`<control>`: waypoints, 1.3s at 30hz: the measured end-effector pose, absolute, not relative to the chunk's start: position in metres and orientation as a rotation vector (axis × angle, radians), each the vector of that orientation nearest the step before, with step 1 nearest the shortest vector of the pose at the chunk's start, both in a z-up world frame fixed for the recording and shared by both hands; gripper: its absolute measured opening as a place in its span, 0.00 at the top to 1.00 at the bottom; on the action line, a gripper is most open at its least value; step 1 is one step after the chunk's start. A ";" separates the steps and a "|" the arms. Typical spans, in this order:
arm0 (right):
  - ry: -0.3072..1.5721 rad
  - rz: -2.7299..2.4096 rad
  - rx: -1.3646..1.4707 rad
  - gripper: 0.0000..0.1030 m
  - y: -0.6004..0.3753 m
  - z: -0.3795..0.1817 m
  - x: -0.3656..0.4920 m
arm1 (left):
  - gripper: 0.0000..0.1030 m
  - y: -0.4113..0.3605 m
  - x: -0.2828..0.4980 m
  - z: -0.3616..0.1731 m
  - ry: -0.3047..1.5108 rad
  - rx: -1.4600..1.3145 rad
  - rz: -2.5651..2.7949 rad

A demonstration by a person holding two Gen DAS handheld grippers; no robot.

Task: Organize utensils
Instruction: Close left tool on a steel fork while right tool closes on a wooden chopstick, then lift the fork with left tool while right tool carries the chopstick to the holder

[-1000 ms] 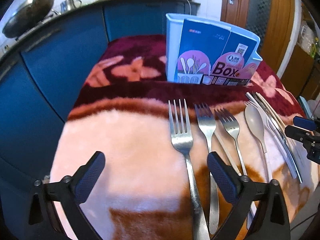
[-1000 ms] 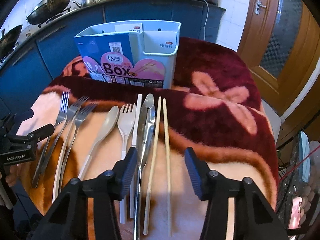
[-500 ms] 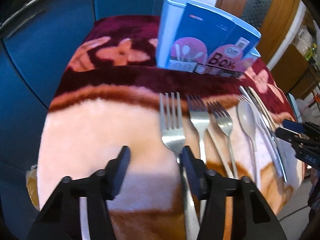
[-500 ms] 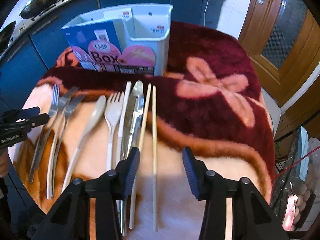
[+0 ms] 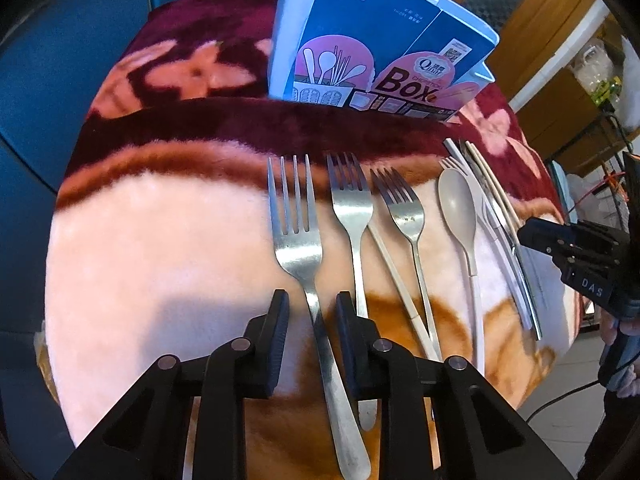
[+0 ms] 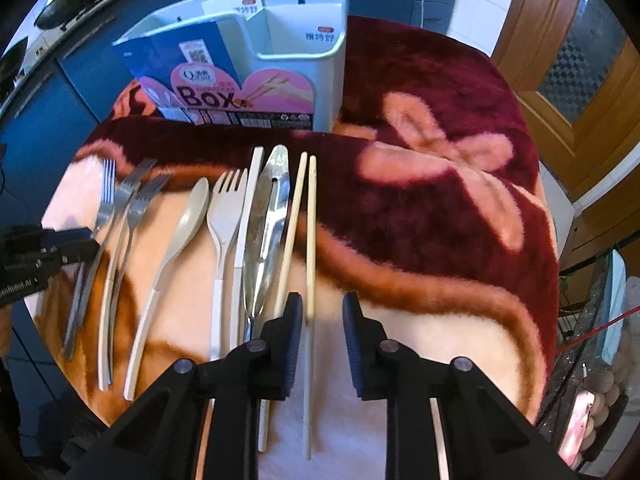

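Utensils lie in a row on a blanket-covered table. My left gripper [image 5: 313,312] is open, its jaws on either side of the handle of the leftmost steel fork [image 5: 298,240], close but not touching. Two more steel forks [image 5: 350,204] [image 5: 402,208] and a beige spoon [image 5: 458,208] lie to its right. My right gripper [image 6: 318,314] is open, straddling the right chopstick [image 6: 311,240]; the left chopstick [image 6: 291,224] runs under its left finger. Steel tongs [image 6: 270,216], a white fork [image 6: 226,212] and the spoon [image 6: 186,224] lie further left.
A pale blue utensil box [image 6: 280,56] with a printed sleeve stands at the back of the table; it also shows in the left wrist view [image 5: 380,52]. Blue cabinets [image 5: 60,60] are behind, a wooden door [image 6: 580,60] at right. The table edge drops off close in front.
Both grippers moved down and forward toward the utensils. The left jaws narrowed a lot and now frame the leftmost fork's handle. The right gripper shifted right, from over the tongs to the right chopstick.
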State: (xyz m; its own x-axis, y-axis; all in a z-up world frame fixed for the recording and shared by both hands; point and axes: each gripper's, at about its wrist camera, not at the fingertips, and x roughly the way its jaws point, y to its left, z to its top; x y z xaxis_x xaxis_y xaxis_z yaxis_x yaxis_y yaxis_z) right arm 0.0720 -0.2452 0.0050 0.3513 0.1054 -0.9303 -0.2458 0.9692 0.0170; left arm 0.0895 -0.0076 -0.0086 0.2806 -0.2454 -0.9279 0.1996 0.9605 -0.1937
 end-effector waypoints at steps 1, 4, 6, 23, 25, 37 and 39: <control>1.200 0.226 -0.142 0.78 -0.244 0.003 0.073 | 0.76 -0.008 0.092 -0.009 1.263 -0.041 -0.294; 1.215 0.218 -0.176 0.78 -0.237 -0.001 0.078 | 0.76 -0.009 0.100 -0.009 1.304 -0.050 -0.288; 1.219 0.225 -0.198 0.78 -0.232 -0.002 0.084 | 0.76 -0.009 0.103 -0.009 1.321 -0.054 -0.290; 1.055 0.229 -0.068 0.94 -0.244 0.018 0.067 | 0.95 0.007 0.064 0.020 1.066 -0.119 -0.309; 1.000 0.238 -0.042 0.94 -0.245 0.028 0.059 | 0.95 0.008 0.056 0.031 0.992 -0.126 -0.319; 0.628 0.274 0.038 0.94 -0.234 0.084 0.037 | 0.95 0.014 0.052 0.103 0.644 -0.172 -0.332; 0.570 0.274 0.043 0.94 -0.231 0.094 0.040 | 0.95 0.014 0.060 0.112 0.619 -0.188 -0.329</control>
State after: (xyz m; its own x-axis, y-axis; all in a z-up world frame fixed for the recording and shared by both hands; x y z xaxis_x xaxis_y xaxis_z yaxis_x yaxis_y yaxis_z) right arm 0.0402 -0.2315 0.0939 0.8063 0.2684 -0.5270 -0.2444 0.9627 0.1163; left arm 0.0602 0.0145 0.1124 0.7651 -0.3561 -0.5365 0.2450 0.9315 -0.2690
